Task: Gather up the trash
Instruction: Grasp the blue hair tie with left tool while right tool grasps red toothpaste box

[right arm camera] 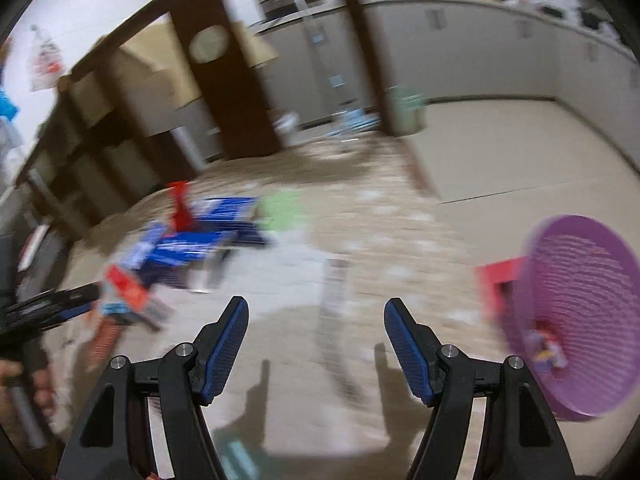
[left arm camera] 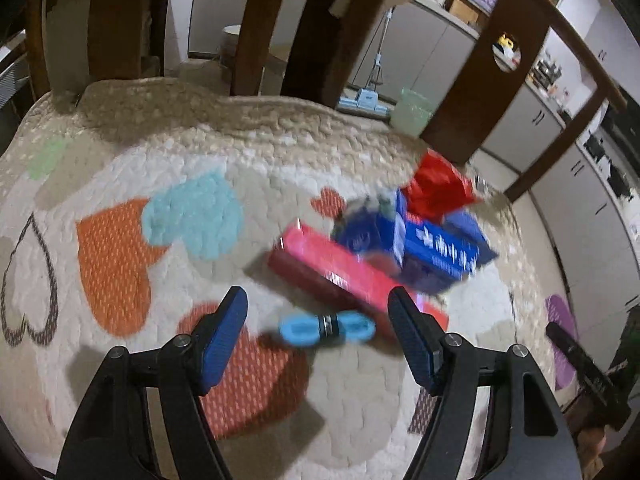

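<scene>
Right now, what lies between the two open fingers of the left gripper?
In the left wrist view, a small light blue bundle with a dark band lies on the mat between the left gripper fingers, untouched.

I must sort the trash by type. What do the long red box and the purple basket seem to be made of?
Long red box: probably printed cardboard, slightly glossy; straight folded edges, though the picture is blurred. Purple basket: likely matte plastic, with rows of moulded slots in its wall.

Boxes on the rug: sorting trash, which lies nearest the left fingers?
The long pink-red box; it reaches the right-hand finger, while the blue box sits behind it.
</scene>
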Available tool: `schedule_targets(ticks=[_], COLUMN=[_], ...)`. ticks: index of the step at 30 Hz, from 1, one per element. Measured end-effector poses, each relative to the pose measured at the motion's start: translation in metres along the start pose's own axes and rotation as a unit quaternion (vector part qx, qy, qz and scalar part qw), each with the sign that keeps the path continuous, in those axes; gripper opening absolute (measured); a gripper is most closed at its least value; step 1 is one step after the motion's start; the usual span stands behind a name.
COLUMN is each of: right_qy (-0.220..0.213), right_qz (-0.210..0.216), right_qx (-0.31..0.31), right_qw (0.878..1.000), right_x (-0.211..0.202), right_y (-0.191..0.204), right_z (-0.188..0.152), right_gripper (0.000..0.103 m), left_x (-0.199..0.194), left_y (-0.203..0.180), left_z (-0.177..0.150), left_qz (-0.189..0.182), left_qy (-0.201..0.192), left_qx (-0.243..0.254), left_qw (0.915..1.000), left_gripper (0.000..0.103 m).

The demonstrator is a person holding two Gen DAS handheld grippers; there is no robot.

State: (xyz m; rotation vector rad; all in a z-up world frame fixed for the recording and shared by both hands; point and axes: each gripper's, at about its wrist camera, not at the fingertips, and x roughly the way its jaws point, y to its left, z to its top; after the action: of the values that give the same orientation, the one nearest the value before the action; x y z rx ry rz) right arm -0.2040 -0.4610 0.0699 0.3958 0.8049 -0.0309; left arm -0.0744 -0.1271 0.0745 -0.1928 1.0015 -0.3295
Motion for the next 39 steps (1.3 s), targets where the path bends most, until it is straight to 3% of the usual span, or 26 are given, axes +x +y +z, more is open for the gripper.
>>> schedule_targets(ticks=[7,15,17,18,23,29,30,31,32,34,36,39], right_qy=[0.060,0.112,0.122,0.128,0.143,0.158,0.161,0.163,0.166,0.169,0.168,0.166], right_qz=[0.096,0.097,0.091,0.090,0.101,0.078,0.069,0.064,0.057,0.043,0.037,0.028], right_qx=[-0.050,-0.204,-0.219,-0.222,-0.180,-0.127,-0.120,-0.116,-0.110,-0.108,-0.105,-0.104], right_qw=[0.992,0.968,0.964,0.963,0.968,0.976,0.977,0.978,0.978,0.979,0.979,0.980], right_x=[0.043,0.094,0.105,0.109,0.102,0.067,0.059,0.054,0.048,0.037,0.031,0.033], right_y=[0.078,0.166,0.174,0.175,0.162,0.118,0.107,0.100,0.092,0.079,0.070,0.070], right_z=[0.016,0.001,-0.004,-0.005,-0.003,-0.006,-0.009,-0.011,-0.013,-0.017,-0.018,-0.015], right_gripper=[0.075,0.073,0.060,0.046,0.038,0.037,0.036,0.036,0.037,0.038,0.040,0.059], left_x=[0.020,0.007,0.002,0.001,0.005,0.030,0.035,0.035,0.035,0.035,0.034,0.029], left_y=[0.015,0.038,0.040,0.040,0.027,-0.006,-0.009,-0.011,-0.012,-0.011,-0.010,-0.016], left_z=[0.028,0.019,0.013,0.009,-0.002,-0.017,-0.021,-0.023,-0.024,-0.026,-0.028,-0.032], left_qz=[-0.034,-0.046,-0.049,-0.051,-0.081,-0.095,-0.093,-0.086,-0.077,-0.093,-0.103,-0.086], left_qy=[0.015,0.014,0.013,0.014,0.032,0.074,0.087,0.085,0.084,0.103,0.110,0.095], left_qx=[-0.033,-0.040,-0.026,-0.011,0.056,0.160,0.169,0.175,0.179,0.167,0.151,0.159], left_qw=[0.9988,0.9980,0.9984,0.9985,0.9946,0.9797,0.9773,0.9771,0.9771,0.9761,0.9769,0.9790], left_gripper=[0.072,0.072,0.072,0.072,0.072,0.072,0.070,0.060,0.042,0.016,0.016,0.018])
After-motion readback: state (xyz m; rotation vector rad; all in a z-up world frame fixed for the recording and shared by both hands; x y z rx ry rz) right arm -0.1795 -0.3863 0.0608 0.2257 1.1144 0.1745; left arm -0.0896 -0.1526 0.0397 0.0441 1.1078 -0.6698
